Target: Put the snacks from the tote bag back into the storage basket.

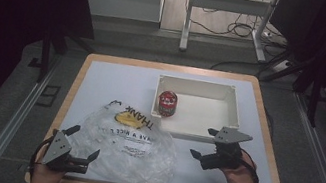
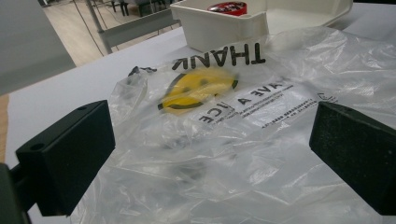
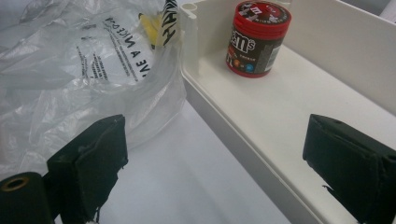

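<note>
The red round candy tub stands in the white plastic tray, the crinkled clear plastic bag lies flat, untouched; both grippers, left and right, gape empty.

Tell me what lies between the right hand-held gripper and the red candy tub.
The near wall of the white bin stands between the right hand-held gripper and the red candy tub, then bare bin floor; the right gripper view shows it plainly.

the plastic bag runs off the left gripper view's bottom edge, its small print unreadable.
</note>
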`<action>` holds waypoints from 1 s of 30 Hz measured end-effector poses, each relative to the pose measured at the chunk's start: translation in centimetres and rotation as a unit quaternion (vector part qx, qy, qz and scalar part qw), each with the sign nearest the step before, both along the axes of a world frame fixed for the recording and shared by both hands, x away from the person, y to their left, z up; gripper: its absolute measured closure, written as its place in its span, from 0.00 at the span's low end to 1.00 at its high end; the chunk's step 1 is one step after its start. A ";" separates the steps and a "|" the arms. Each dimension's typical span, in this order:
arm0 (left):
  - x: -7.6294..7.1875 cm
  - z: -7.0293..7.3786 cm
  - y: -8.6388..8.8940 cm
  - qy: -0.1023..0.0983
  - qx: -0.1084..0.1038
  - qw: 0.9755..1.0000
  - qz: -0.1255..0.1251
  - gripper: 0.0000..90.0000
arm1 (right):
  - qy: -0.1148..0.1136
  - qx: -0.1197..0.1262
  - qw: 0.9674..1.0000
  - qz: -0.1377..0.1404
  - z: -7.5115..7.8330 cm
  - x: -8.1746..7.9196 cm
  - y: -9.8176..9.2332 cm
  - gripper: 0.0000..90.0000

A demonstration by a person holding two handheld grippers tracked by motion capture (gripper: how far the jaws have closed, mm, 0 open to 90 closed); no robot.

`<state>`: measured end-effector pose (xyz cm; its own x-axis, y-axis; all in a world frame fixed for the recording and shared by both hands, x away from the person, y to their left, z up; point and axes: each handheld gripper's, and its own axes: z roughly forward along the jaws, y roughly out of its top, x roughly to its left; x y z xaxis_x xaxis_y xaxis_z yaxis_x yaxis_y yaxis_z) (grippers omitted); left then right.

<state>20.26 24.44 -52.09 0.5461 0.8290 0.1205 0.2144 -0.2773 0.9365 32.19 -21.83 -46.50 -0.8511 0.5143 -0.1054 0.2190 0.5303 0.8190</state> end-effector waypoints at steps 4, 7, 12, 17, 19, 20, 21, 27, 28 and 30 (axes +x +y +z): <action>0.0 0.0 0.0 0.000 0.001 1.000 0.000 0.00 | 0.000 0.003 1.000 -0.005 -0.1 -0.3 -0.6 0.08; 0.0 0.0 0.0 0.000 0.001 1.000 0.000 0.00 | 0.000 0.005 1.000 -0.009 -0.2 -0.5 -1.1 0.08; 0.0 0.0 -0.1 0.000 0.003 1.000 0.000 0.00 | -0.001 0.006 1.000 -0.016 -0.3 -0.9 -1.9 0.08; 0.0 0.0 -0.1 0.000 0.004 1.000 0.000 0.00 | -0.003 0.008 1.000 -0.021 -0.3 -1.3 -2.5 0.07; 0.0 0.0 -0.1 0.001 0.003 1.000 0.000 0.00 | -0.002 0.007 1.000 -0.024 -0.4 -1.5 -2.7 0.07; 0.0 0.0 -0.1 0.000 0.003 1.000 0.000 0.00 | -0.004 0.007 1.000 -0.025 -0.4 -1.5 -2.8 0.07; 0.0 0.0 -0.1 0.000 0.004 1.000 0.000 0.00 | -0.002 0.007 1.000 -0.026 -0.4 -1.6 -2.9 0.07; 0.0 0.0 -0.1 0.000 0.004 1.000 0.000 0.00 | -0.003 0.001 0.999 -0.034 -0.6 -2.0 -3.5 0.06; 0.0 0.0 -0.1 0.000 0.005 1.000 0.000 0.00 | -0.002 0.000 0.999 -0.035 -0.6 -2.1 -3.6 0.06; 0.0 0.0 -0.1 0.000 0.005 1.000 0.000 0.00 | -0.003 -0.003 0.999 -0.038 -0.7 -2.2 -3.8 0.06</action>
